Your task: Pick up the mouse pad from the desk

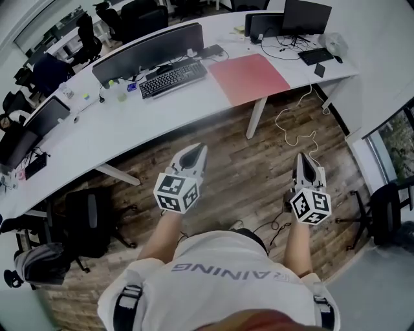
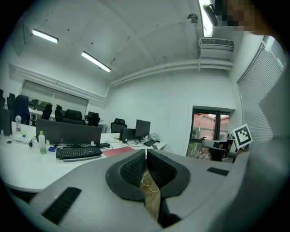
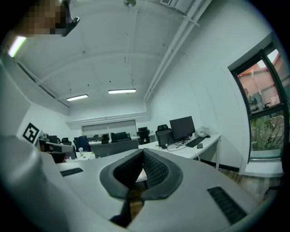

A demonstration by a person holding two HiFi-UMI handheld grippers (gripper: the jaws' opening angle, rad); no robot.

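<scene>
A red mouse pad [image 1: 249, 77] lies flat on the long white desk [image 1: 129, 132], right of a black keyboard [image 1: 173, 78]; in the left gripper view the mouse pad [image 2: 118, 151] shows as a thin red strip beside the keyboard [image 2: 79, 152]. My left gripper [image 1: 198, 150] hangs over the wooden floor short of the desk edge, jaws shut and empty. My right gripper [image 1: 302, 158] is further right over the floor, also shut with nothing in it. Both point toward the desk. In their own views the left gripper [image 2: 146, 152] and the right gripper [image 3: 141, 152] show closed pads.
A wide monitor [image 1: 149, 52] stands behind the keyboard. A second monitor [image 1: 306, 16], a laptop and cables sit at the desk's right end. A white cable [image 1: 294, 126] trails on the floor. Black office chairs [image 1: 90, 220] stand at left and one chair [image 1: 387, 210] at right.
</scene>
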